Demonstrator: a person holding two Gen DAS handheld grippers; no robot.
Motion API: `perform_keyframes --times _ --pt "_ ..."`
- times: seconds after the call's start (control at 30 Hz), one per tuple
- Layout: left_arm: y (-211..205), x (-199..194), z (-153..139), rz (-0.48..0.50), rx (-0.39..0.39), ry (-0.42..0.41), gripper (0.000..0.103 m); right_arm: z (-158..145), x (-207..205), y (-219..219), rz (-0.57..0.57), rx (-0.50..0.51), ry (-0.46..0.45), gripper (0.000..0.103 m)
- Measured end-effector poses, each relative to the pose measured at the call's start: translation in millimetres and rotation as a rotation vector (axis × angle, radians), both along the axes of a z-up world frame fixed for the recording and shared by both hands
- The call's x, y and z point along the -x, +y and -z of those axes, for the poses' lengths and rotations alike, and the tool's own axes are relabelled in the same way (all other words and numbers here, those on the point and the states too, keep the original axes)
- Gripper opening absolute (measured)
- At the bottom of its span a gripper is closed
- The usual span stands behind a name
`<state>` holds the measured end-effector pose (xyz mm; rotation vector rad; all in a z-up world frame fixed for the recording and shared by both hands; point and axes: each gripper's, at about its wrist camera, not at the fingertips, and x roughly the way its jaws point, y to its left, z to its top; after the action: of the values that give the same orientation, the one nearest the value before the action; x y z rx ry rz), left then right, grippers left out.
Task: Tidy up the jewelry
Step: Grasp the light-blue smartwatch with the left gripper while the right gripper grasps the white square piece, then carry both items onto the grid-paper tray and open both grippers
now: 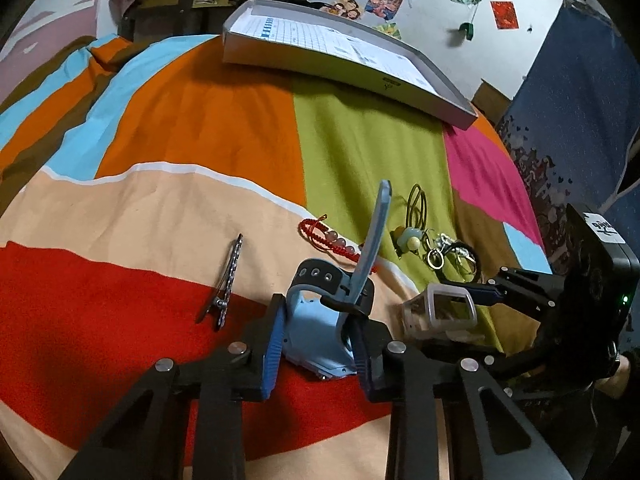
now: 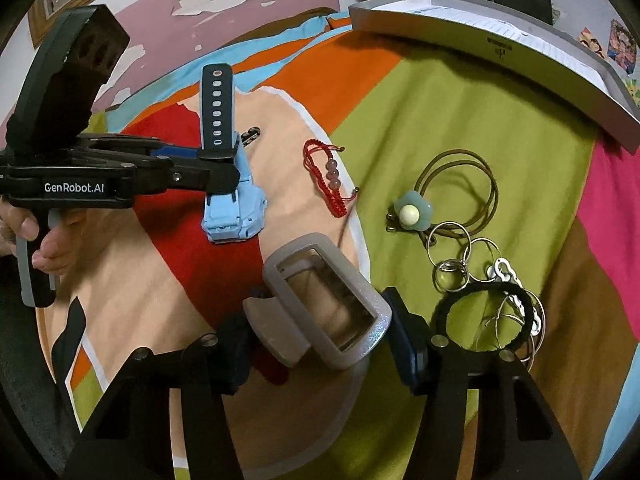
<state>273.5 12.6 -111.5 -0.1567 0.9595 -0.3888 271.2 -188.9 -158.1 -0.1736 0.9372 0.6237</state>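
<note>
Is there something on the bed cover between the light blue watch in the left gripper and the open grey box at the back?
Nothing visible does. Between the light blue watch in the left gripper and the shallow grey cardboard box, only bare striped bed cover shows. The red braided bracelet lies slightly to the right of that path.

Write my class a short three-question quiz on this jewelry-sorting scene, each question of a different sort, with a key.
1. True or false: the left claw has its pads around the blue watch.
2. Which item sits between the right claw pads? A) red bracelet B) grey hair clip C) key rings
3. Fill in: the grey box lid lies at the far side of the striped ____.

Key: 1 true; 2 B; 3 bedspread.
</note>
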Motion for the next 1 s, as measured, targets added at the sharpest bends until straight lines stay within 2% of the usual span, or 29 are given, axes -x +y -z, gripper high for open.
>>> perform_keyframes --times 0.2,0.4,0.57,0.73,0.87,1.0 --pt "3.9 5.6 -16.9 -0.036 0.041 -0.061 0.027 -15.2 0.6 -21.9 0.059 -0.066 -0.034 0.053" --pt "0.6 -1.5 -50.8 -0.087 0.076 -0.147 0.027 -51.8 -4.1 -47.0 0.143 -0.149 -0.149 0.053" --pt "-9.2 -44.9 -83.7 -0.155 0.153 -0.208 0.027 -85.8 -18.4 -72.2 0.246 -0.201 -0.255 0.053" --pt "-35.3 -110.5 -109.5 -0.180 0.181 -0.275 0.027 -114.8 -65.5 -92.8 0.367 -0.227 -0.360 0.053" --pt "-54.1 -165.8 -107.0 -0.183 0.189 -0.255 0.027 -127.1 -115.6 -109.4 0.469 -0.235 -0.411 0.053" --pt "-69.5 -207.9 -93.8 -0.176 0.190 -0.202 0.024 -123.0 -158.8 -118.6 0.539 -0.218 -0.406 0.053"
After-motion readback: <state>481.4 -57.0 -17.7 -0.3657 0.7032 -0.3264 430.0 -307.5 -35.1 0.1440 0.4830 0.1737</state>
